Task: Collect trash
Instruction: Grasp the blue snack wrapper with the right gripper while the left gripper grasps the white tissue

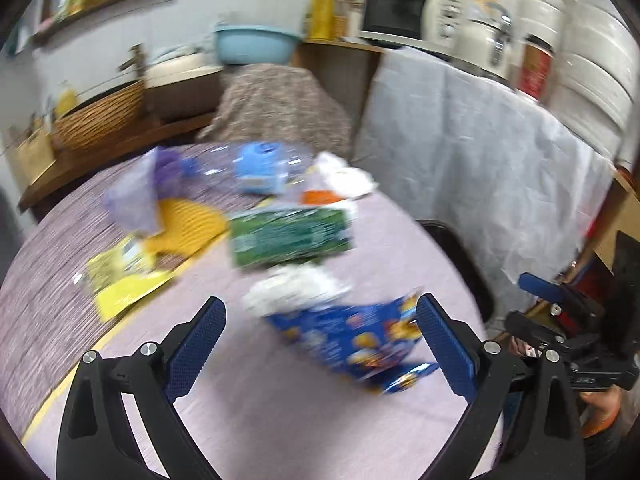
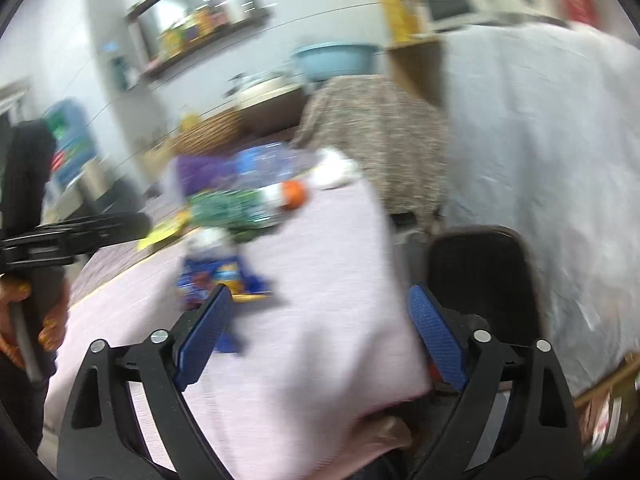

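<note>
Left wrist view shows the left gripper [image 1: 320, 330] with its blue pads spread wide and nothing pressed between them, hanging above the pale lilac tablecloth [image 1: 280, 420]. Between the fingertips, toward the 1 o'clock side and nearly against the right pad, lies a crumpled blue snack wrapper [image 1: 352, 340] printed with yellow and orange; whether it touches the pad cannot be told through the blur. At 12 o'clock just beyond it sits a wad of white tissue [image 1: 296, 290], and past that a green carton [image 1: 290, 236] on its side. At 11 o'clock are a yellow mat [image 1: 188, 228], a yellow-green packet [image 1: 120, 276] and a purple wrapper [image 1: 136, 196]; at the far edge, a clear bottle with a blue label [image 1: 260, 168], an orange cap [image 1: 318, 197] and more white tissue [image 1: 344, 176]. At 3 o'clock the right gripper [image 1: 540, 286] shows off the table's edge. Right wrist view shows the right gripper [image 2: 320, 300] also gaping and empty, over the near corner of the cloth [image 2: 312, 360], with a black chair back [image 2: 480, 272] at 1 o'clock. The blue wrapper [image 2: 216, 276] lies at 11 o'clock just past the left fingertip, with the green carton [image 2: 224, 208] and the orange cap [image 2: 296, 194] beyond it. At 9 o'clock a hand [image 2: 52, 320] holds the left gripper's handle.
</note>
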`<state>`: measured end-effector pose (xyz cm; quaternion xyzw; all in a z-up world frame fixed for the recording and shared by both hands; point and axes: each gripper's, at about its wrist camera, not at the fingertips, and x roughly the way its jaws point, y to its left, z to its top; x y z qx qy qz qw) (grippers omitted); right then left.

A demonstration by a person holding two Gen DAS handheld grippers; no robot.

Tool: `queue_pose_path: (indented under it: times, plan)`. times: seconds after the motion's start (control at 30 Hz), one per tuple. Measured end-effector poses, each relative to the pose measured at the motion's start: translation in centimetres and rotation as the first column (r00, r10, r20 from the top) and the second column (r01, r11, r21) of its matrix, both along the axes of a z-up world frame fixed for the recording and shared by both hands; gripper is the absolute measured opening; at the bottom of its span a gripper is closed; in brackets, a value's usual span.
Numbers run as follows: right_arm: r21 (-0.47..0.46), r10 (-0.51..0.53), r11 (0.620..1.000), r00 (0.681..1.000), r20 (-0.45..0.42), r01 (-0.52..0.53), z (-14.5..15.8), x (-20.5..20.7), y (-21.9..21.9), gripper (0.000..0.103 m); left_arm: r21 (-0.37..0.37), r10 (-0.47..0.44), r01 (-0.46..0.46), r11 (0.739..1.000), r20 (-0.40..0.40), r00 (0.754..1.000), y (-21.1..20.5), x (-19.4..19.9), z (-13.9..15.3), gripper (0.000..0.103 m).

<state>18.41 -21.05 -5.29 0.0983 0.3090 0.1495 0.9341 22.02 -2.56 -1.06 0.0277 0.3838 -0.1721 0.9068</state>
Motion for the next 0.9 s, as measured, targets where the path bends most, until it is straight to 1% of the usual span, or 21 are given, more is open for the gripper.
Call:
queue_pose_path:
  times: [0.1,0.2,0.3,0.37,0.47,0.53,0.6,0.7,0.73,0.8,0.83,0.9]
  plan:
    - [-0.055,0.077,0.996,0.997,-0.005,-0.077,0.1,0.3,3.3,0.09,-0.002,0.064,-0.064,0.998,-0.03,0.997,3.8,-0.1,-1.0,0.095]
    - [-0.101,0.14,0.985,0.99,-0.02,-0.141,-0.2,0.6,6.3,0.09,0.008,0.115,-0.115,0.993,-0.055,0.992,6.3,-0.3,-2.2,0.095]
    - [-0.166,0.209,0.964,0.978,-0.011,-0.208,-0.2,0.6,8.9,0.09,0.002,0.144,-0.144,0.99,-0.072,0.987,8.8,-0.7,-2.7,0.095]
    - [-0.242,0.249,0.94,0.968,0.004,-0.241,-0.1,0.7,10.7,0.09,0.002,0.154,-0.155,0.988,-0.074,0.985,9.7,-1.0,-2.9,0.095]
    - [-0.359,0.315,0.888,0.949,0.016,-0.289,-0.3,0.8,13.1,0.09,-0.003,0.166,-0.167,0.986,-0.081,0.983,11.1,-1.4,-3.3,0.095]
    - [-0.442,0.326,0.85,0.945,0.009,-0.289,-0.8,1.3,14.6,0.09,-0.012,0.169,-0.17,0.985,-0.089,0.982,11.8,-1.5,-3.7,0.095]
    - [-0.496,0.314,0.821,0.949,-0.024,-0.284,-1.5,2.2,15.4,0.09,-0.019,0.173,-0.176,0.984,-0.095,0.98,12.0,-1.3,-3.8,0.095]
    - [-0.549,0.284,0.791,0.957,-0.058,-0.268,-2.5,2.9,16.0,0.075,-0.018,0.176,-0.179,0.984,-0.097,0.979,12.3,-1.2,-3.9,0.095]
    - [-0.561,0.275,0.786,0.96,-0.06,-0.261,-2.7,3.0,16.0,0.067,-0.016,0.178,-0.18,0.983,-0.097,0.979,12.4,-1.1,-3.9,0.095]
    - [-0.581,0.269,0.777,0.962,-0.042,-0.243,-2.8,2.9,15.8,0.056,-0.012,0.178,-0.18,0.984,-0.099,0.979,12.3,-0.8,-4.0,0.095]
    - [-0.584,0.275,0.772,0.96,-0.052,-0.253,-2.9,2.9,15.8,0.046,-0.009,0.171,-0.173,0.985,-0.101,0.98,12.1,-0.7,-4.1,0.095]
    - [-0.599,0.276,0.762,0.96,-0.043,-0.246,-3.1,2.6,15.6,0.039,0.001,0.156,-0.156,0.988,-0.1,0.983,11.5,-0.4,-4.2,0.095]
